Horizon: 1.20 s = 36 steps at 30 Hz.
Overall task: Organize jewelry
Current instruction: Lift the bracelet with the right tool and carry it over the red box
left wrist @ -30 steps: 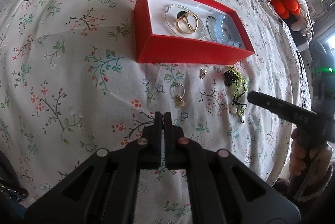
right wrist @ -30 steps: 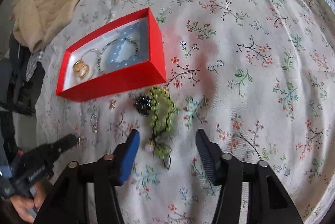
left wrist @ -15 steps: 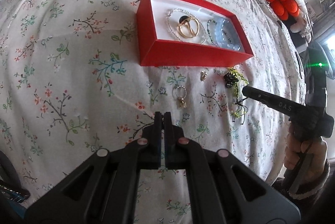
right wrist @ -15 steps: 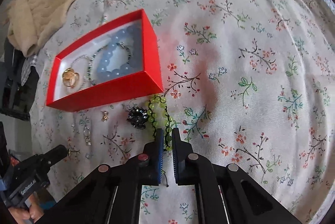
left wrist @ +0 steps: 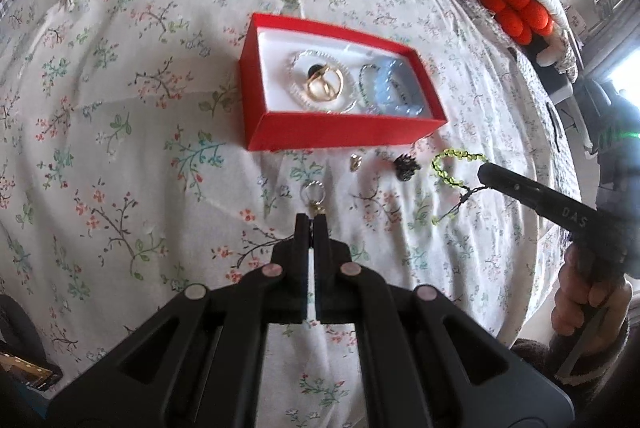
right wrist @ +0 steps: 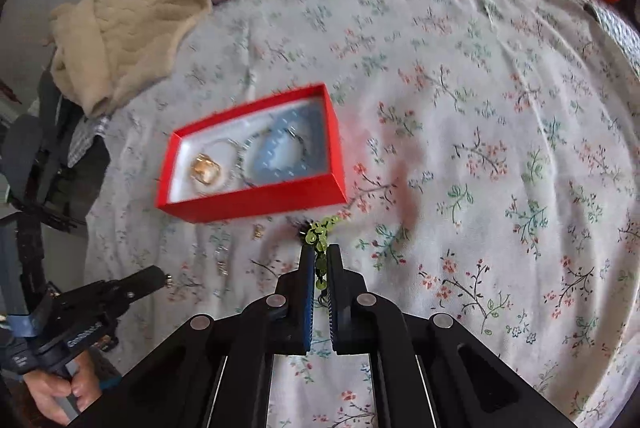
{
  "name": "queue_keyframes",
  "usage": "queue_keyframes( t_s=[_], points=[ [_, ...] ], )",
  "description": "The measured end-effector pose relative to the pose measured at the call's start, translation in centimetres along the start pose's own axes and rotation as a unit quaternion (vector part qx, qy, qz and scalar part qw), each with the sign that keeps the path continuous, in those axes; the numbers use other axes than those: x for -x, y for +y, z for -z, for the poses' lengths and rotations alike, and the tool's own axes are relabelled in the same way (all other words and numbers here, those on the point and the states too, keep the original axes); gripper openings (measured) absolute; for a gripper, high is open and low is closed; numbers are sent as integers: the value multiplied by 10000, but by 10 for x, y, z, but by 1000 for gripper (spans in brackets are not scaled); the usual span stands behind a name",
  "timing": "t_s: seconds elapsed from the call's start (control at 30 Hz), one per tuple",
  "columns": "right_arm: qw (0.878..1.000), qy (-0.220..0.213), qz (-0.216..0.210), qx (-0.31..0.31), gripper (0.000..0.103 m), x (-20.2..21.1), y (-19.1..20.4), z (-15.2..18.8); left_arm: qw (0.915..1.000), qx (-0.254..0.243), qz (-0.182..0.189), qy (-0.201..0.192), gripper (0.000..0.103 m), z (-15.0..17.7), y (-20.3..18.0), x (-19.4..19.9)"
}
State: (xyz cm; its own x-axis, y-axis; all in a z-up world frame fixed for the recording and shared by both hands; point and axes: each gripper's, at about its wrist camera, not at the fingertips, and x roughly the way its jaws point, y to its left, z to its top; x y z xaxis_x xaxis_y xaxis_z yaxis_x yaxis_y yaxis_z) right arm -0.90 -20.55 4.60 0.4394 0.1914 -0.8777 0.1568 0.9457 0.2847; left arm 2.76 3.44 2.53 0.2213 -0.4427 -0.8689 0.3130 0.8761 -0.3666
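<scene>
Right claw (right wrist: 318, 260) lifts a green bead bracelet (left wrist: 448, 168) off the bed.
Left claw (left wrist: 311, 228) is closed and empty; next, carry the bracelet over the red box (right wrist: 256, 204) and release.

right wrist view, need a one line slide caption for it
Right gripper shut on the green bead bracelet, lifting it off the floral bedspread beside the red jewelry box.
</scene>
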Motion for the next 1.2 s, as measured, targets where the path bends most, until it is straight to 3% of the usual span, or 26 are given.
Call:
queue_keyframes(
  t_s=[0.6,1.2],
  points=[
    [9961,-684,-563,-27,6,35,22,-24,9983,9,221,-532,2,-29,-16,16],
    [9931,-824,-821,-164,6,3,33,-54,9950,35,507,-855,2,-70,-18,-8]
  ],
)
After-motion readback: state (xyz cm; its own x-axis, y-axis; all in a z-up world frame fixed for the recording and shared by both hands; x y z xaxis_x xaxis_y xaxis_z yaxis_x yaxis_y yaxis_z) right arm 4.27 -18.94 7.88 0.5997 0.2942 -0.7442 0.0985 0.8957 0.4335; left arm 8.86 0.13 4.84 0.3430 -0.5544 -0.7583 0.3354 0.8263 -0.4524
